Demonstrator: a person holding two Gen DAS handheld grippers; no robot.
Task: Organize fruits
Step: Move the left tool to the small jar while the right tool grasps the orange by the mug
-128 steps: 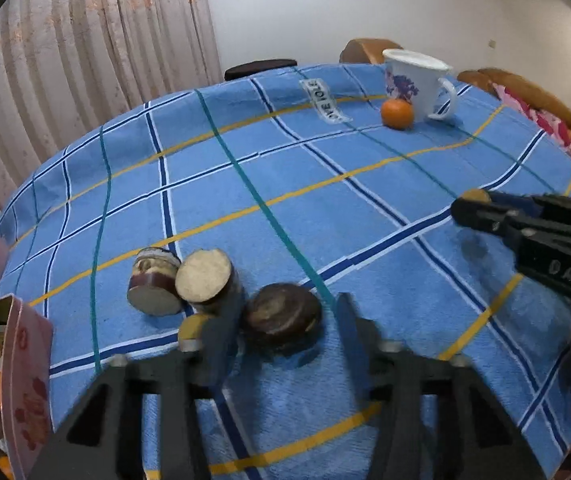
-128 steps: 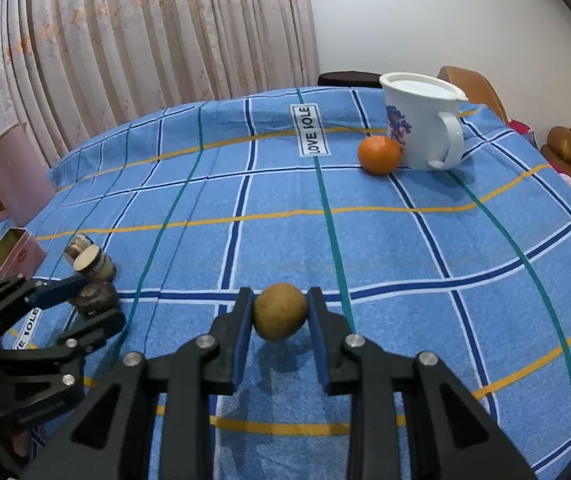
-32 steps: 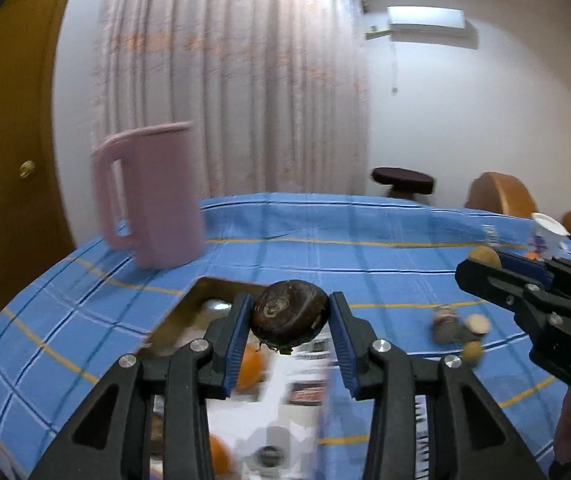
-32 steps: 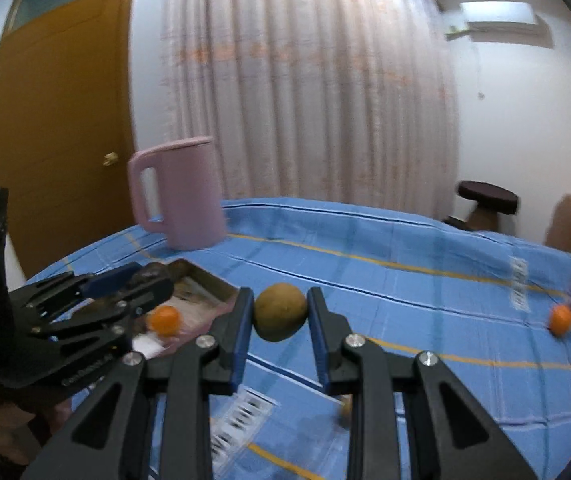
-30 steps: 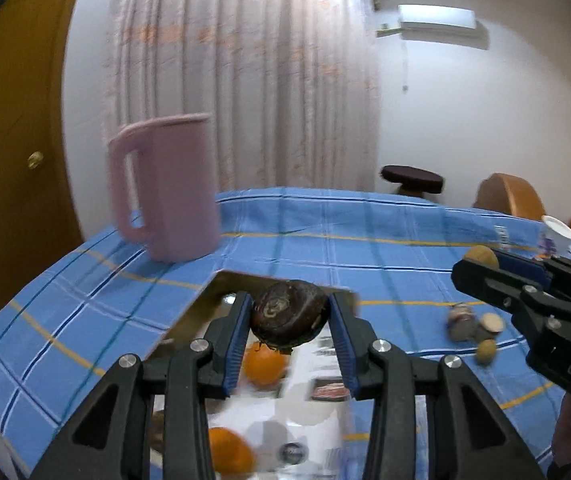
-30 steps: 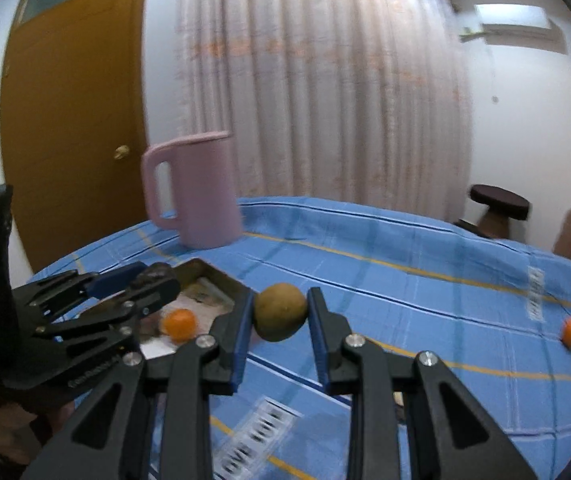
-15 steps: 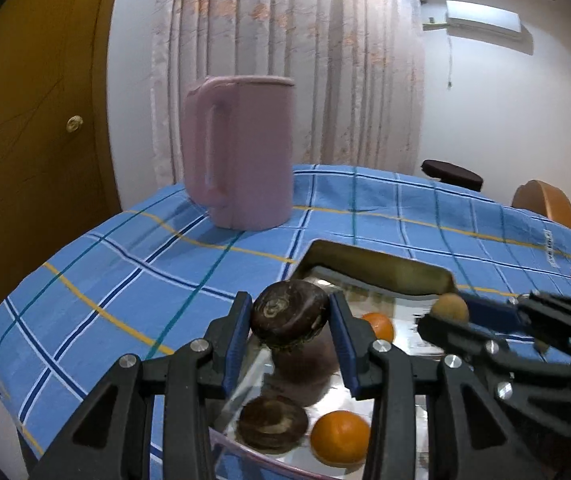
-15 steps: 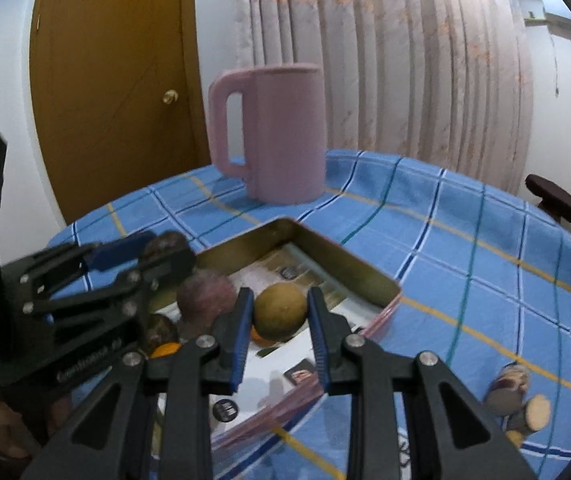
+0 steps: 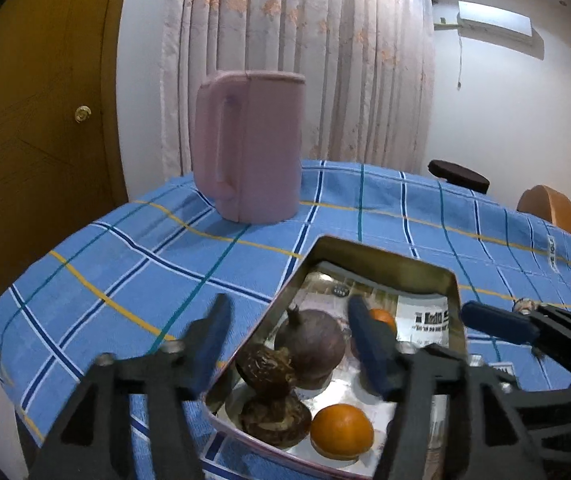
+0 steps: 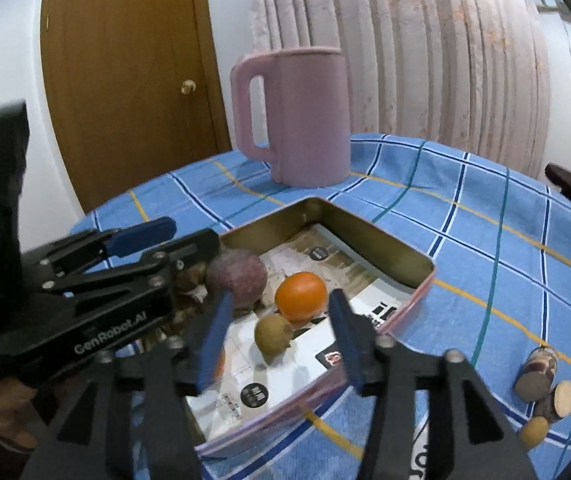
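Tongs: left tongs [image 9: 289,344] and right tongs [image 10: 277,332] both apart, empty.
Remaining fruit [image 10: 545,384]: on desk, right of tin [image 10: 417,280], nearer right tongs.

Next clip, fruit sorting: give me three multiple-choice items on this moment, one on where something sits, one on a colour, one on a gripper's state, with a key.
1. Where does the small brown kiwi lie?
A. in the tin tray
B. beside the white cup
C. between the right fingers

2. What colour is the tall jug?
A. green
B. pink
C. white

3. How is the right gripper?
A. shut on an orange
B. shut, nothing held
C. open, nothing held

Key: 1 A, the kiwi rests on the tray's printed liner by an orange. 2 B, its body and handle are pink. 3 C, its blue fingers stand apart above the tray.
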